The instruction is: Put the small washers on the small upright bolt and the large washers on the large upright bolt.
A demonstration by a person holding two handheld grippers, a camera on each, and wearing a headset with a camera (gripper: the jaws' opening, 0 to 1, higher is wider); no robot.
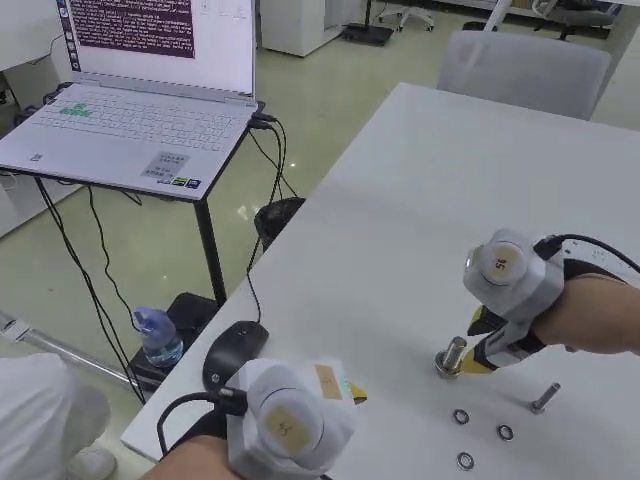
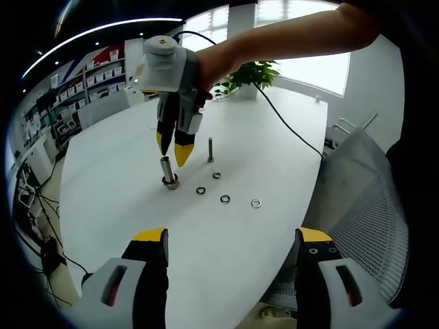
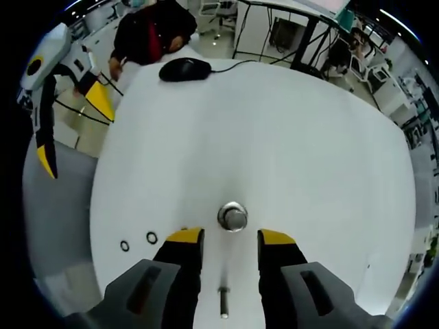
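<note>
**Desk:** Where does the large upright bolt (image 3: pixel 232 216) of silver metal stand against your tool?

**Operator:** Just ahead of my right gripper (image 3: pixel 231 237), in line with the gap between its yellow-tipped jaws. In the right gripper view I look straight down on the bolt's round head. In the head view the tips hang beside its upper shank, close, though I cannot tell whether they touch it. The jaws stand slightly parted, and I see nothing between them. A wider ring (image 2: pixel 170 181) sits round the bolt's foot on the white tabletop (image 1: pixel 400 200).

**Desk:** And the other pieces?

**Operator:** The small upright bolt (image 1: pixel 543 399), thin and silver, stands near the large one. In the right gripper view it sits back beneath the gripper's body, behind the fingertips. The flat silver ring-shaped washers (image 2: pixel 225 199) lie loose on the table beside the two bolts. I count four in the left gripper view, each apart from the others and clear of both bolts. From here I cannot sort small from large.

**Desk:** Your other hand?

**Operator:** My left gripper (image 2: pixel 232 236) hangs well back from the bolts, its jaws spread wide and empty, pointing across the table at the right one. A black computer mouse (image 1: pixel 235 352) lies near it at the table's edge.
</note>
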